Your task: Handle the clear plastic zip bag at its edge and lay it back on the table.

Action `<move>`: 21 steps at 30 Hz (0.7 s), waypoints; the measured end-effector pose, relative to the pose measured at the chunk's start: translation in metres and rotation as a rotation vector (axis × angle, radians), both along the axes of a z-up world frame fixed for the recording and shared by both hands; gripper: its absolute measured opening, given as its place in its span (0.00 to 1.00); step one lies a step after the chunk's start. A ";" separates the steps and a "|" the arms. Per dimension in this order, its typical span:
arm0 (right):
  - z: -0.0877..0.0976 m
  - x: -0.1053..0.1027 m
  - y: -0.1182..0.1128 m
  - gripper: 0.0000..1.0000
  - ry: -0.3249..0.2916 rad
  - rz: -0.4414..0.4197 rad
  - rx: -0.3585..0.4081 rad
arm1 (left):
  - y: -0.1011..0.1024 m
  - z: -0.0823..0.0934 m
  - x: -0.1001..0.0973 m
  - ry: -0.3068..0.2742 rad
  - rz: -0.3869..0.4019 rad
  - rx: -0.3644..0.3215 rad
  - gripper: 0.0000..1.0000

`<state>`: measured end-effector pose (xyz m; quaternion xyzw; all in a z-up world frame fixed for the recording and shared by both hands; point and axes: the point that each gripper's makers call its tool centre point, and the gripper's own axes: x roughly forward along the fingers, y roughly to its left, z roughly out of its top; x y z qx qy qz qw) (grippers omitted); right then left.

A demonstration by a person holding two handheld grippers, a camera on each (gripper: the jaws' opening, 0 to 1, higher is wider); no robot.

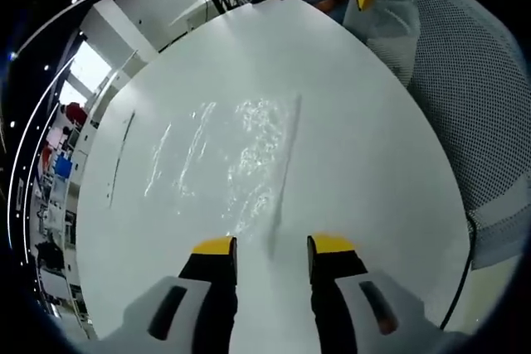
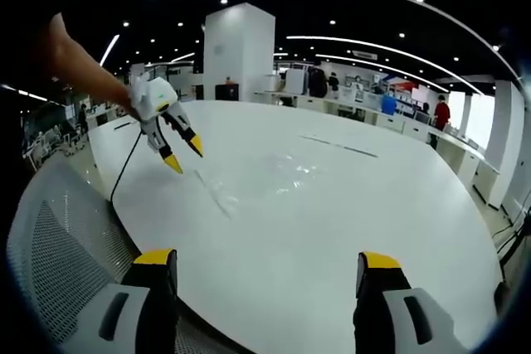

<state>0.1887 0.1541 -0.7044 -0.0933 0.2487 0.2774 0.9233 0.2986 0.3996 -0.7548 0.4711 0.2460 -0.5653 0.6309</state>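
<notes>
The clear zip bag [image 1: 236,155] lies flat on the white round counter [image 1: 373,163], nothing gripping it. The left gripper [image 1: 270,245] hangs just above the bag's near edge, its fingers parted and empty. The right gripper [image 2: 267,261] is off to the side near a mesh chair [image 2: 58,246], fingers spread wide
</notes>
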 end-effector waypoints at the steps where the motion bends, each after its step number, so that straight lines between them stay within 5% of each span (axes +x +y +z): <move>1: 0.000 0.000 0.000 0.89 0.001 0.000 -0.001 | 0.000 -0.001 0.001 0.002 0.001 0.000 0.31; 21: -0.003 -0.001 -0.002 0.88 0.021 -0.006 -0.022 | -0.006 -0.010 0.014 0.021 -0.038 0.019 0.20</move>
